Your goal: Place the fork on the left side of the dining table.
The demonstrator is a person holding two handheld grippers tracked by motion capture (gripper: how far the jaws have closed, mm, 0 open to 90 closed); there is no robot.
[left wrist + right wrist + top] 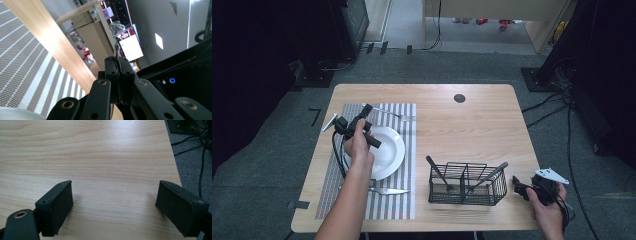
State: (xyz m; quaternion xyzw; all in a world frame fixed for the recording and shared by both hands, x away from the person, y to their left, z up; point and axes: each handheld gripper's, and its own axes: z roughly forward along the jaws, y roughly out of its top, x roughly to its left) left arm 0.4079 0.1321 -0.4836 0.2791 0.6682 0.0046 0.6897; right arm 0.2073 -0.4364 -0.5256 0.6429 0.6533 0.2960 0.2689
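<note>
Left tongs [117, 65] pinch a fork [116, 51] handle.

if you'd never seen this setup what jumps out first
The left gripper, raised above a white plate on a striped mat, is clamped on a thin metal piece, seemingly a fork. Near the right front sits a black wire caddy holding dark-handled utensils, with the right gripper open beside it.

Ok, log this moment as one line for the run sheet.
left claw: shut on fork handle, raised above plate | right claw: open, holding nothing, beside wire caddy | knife: on placemat
</note>
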